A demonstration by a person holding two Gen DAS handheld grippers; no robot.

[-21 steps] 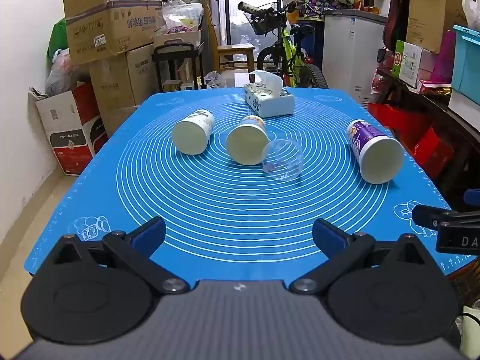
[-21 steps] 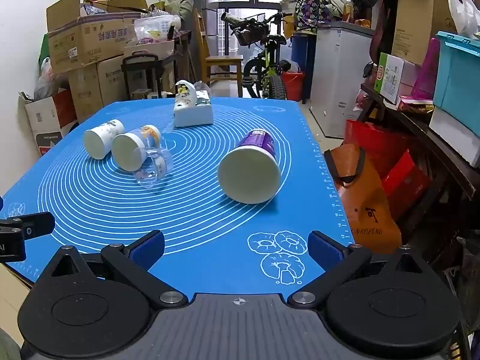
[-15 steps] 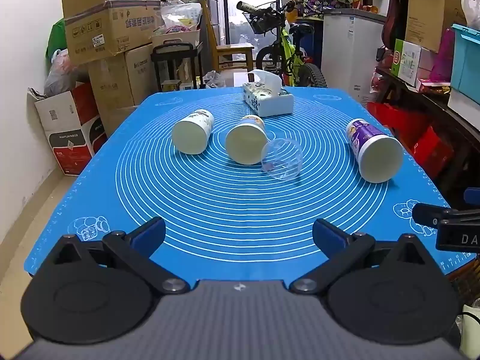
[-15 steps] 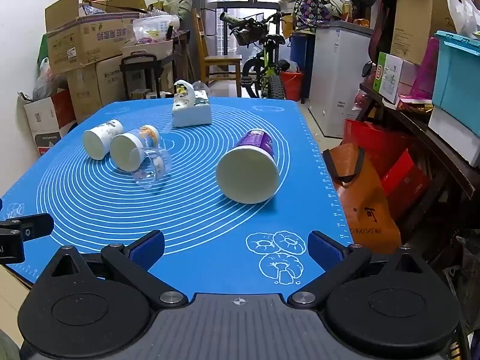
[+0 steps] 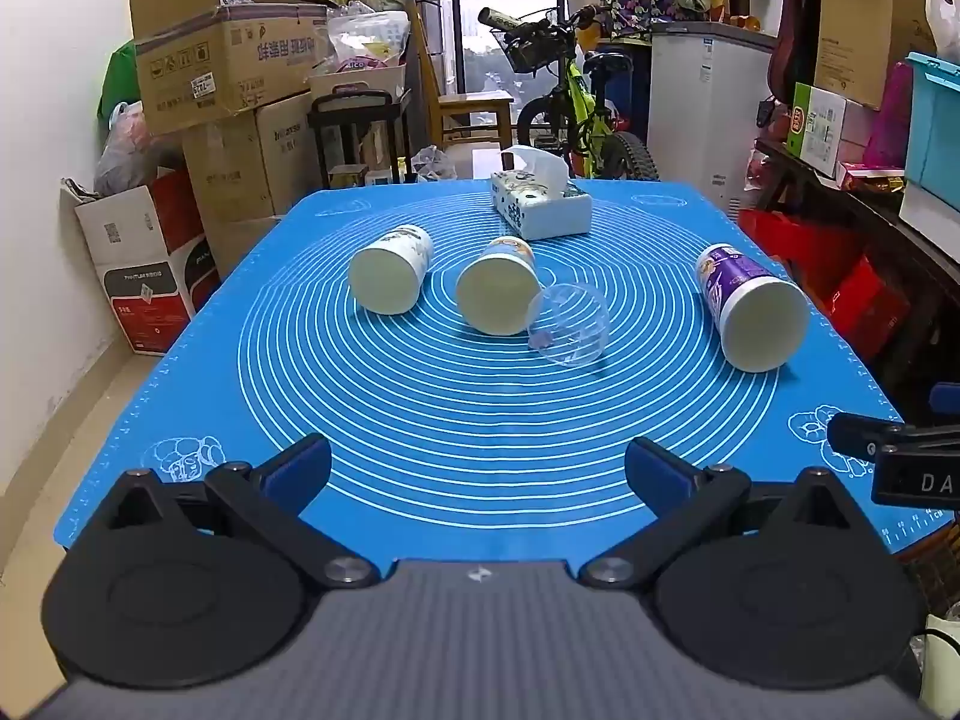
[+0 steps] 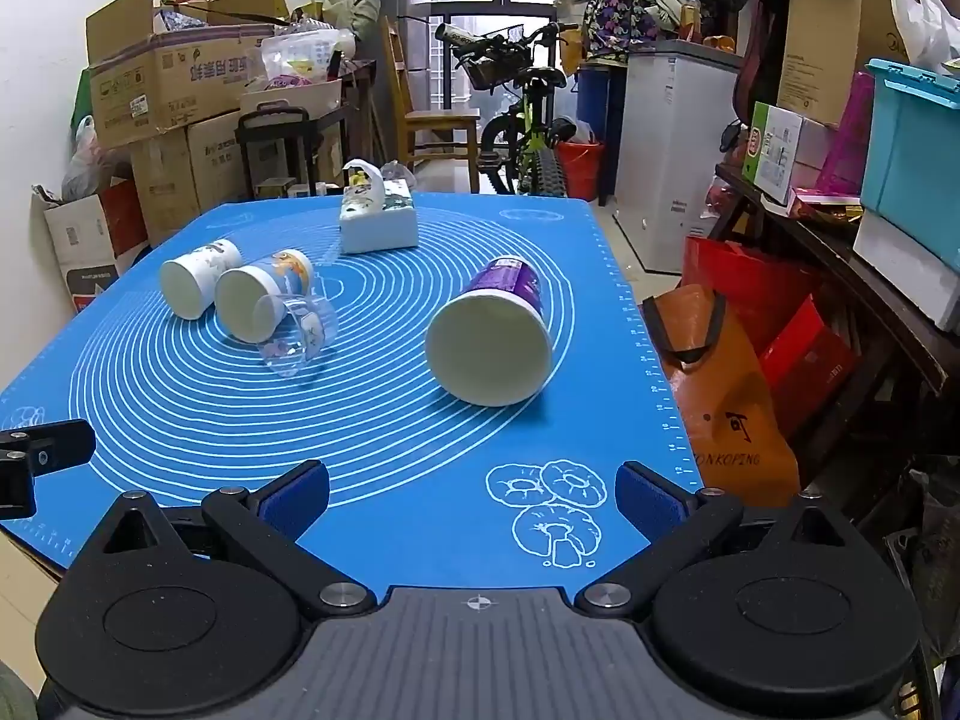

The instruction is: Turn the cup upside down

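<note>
Jaws apart, short of cups (image 6: 489,354)

The orange bag (image 6: 729,414) reads "ONKOPING" beneath a Chinese character. White letters "DA" stand on a black part (image 5: 918,483) at the left view's right edge. Box print is too blurred to read.

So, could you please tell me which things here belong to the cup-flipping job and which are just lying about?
Job: purple cup, yellow-print cup, white cup, clear cup, all on their sides.
Lying about: tissue box, blue mat, bicycle.
</note>
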